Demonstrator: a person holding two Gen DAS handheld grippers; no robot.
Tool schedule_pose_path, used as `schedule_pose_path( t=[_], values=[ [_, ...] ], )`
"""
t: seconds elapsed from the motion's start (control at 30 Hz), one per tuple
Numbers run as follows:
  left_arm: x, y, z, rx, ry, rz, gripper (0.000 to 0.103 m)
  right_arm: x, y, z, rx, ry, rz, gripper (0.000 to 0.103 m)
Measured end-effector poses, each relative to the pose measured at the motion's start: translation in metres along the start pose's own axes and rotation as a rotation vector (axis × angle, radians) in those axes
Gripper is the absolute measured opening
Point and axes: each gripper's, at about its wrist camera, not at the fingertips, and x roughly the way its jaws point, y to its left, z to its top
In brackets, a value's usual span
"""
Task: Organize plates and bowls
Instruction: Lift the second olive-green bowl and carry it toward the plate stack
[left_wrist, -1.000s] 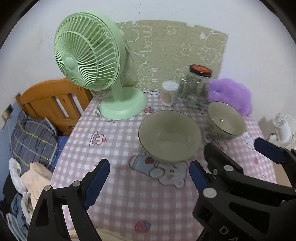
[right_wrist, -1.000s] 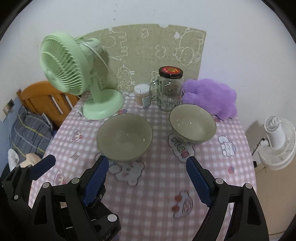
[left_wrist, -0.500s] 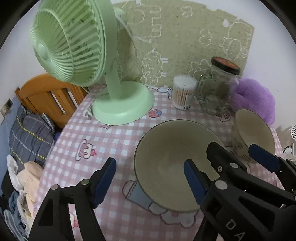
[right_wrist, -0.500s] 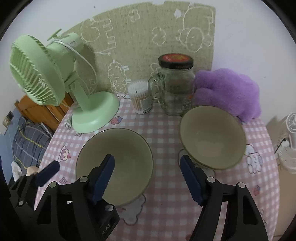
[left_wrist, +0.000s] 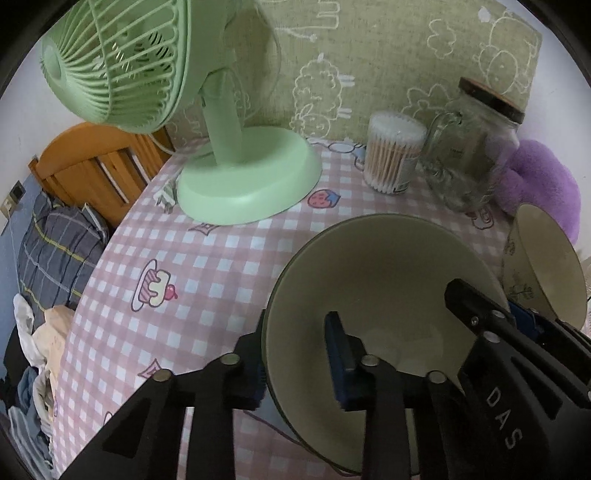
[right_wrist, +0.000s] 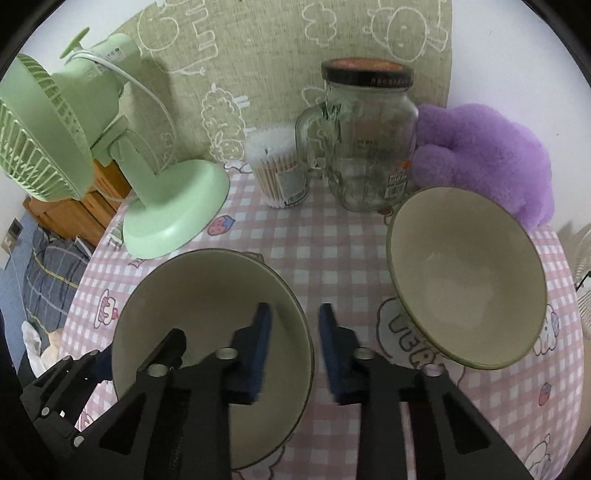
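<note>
Both tongs are straddling opposite rim walls of the same large bowl (left_wrist: 388, 295) on the gingham bench (left_wrist: 207, 266) — left tongs (left_wrist: 295, 354) pinching its left rim, right tongs (right_wrist: 293, 347) pinching its right rim; jaws have just been closing, one pad inside, one outside; the smaller bowl (right_wrist: 465, 280) is sitting just right of the right tongs — nearer that hand; glass jar (right_wrist: 369, 140), cotton-swab tub (right_wrist: 280, 170), green fan (left_wrist: 221, 155) and purple plush (right_wrist: 487, 158) are standing behind, nothing between the two bowls.
</note>
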Motion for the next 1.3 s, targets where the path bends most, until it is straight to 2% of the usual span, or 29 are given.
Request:
schedule_pose_path(
  t=[0.07,0.33,0.53,0.93,1.3],
  values=[
    [0.0,0.0,0.0,-0.007,-0.011,0.012,0.021,0.0,0.002,0.001,-0.007,-0.004,-0.008,0.021],
    [-0.002,0.002,0.002,-0.01,0.01,0.006,0.021,-0.001,0.003,0.001,-0.006,0.007,-0.017,0.021],
    [-0.016,0.001,-0.001,0.003,-0.005,0.0,0.02,-0.014,0.002,-0.002,0.001,-0.004,-0.023,0.021],
    [-0.068,0.007,-0.018,0.023,-0.049,-0.029,0.02,-0.07,0.01,-0.016,0.014,-0.04,-0.047,0.021],
    [-0.119,0.018,-0.048,0.062,-0.073,-0.091,0.02,-0.133,0.022,-0.053,0.046,-0.074,-0.104,0.021]
  ],
)
